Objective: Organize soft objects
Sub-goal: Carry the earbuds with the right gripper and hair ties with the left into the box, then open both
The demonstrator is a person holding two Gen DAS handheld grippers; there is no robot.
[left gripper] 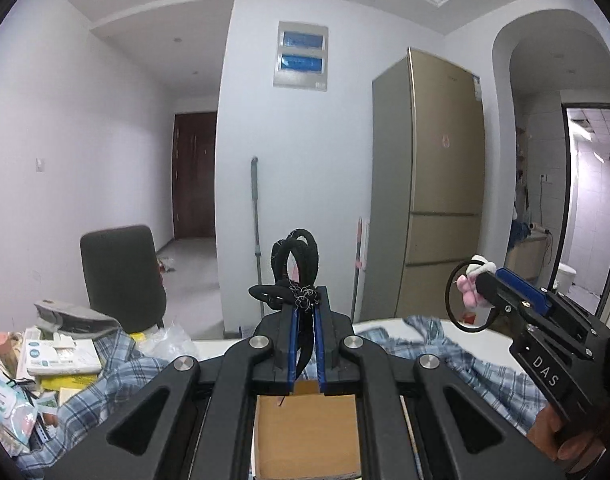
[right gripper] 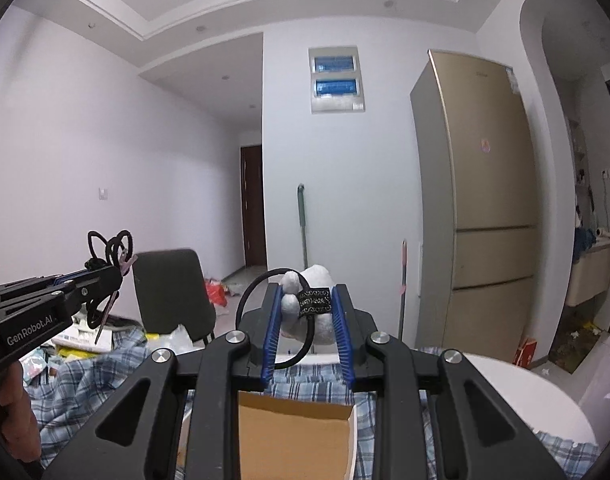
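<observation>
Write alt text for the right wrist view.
The right gripper is shut on a white plush hair tie with a black elastic loop, held above an open brown cardboard box. The left gripper holds tangled black hair ties.

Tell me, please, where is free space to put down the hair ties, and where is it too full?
Free: the inside of the cardboard box under both grippers, and the bare white tabletop right of the plaid cloth. Crowded: the left end, where packets and papers pile up before the dark chair.
</observation>
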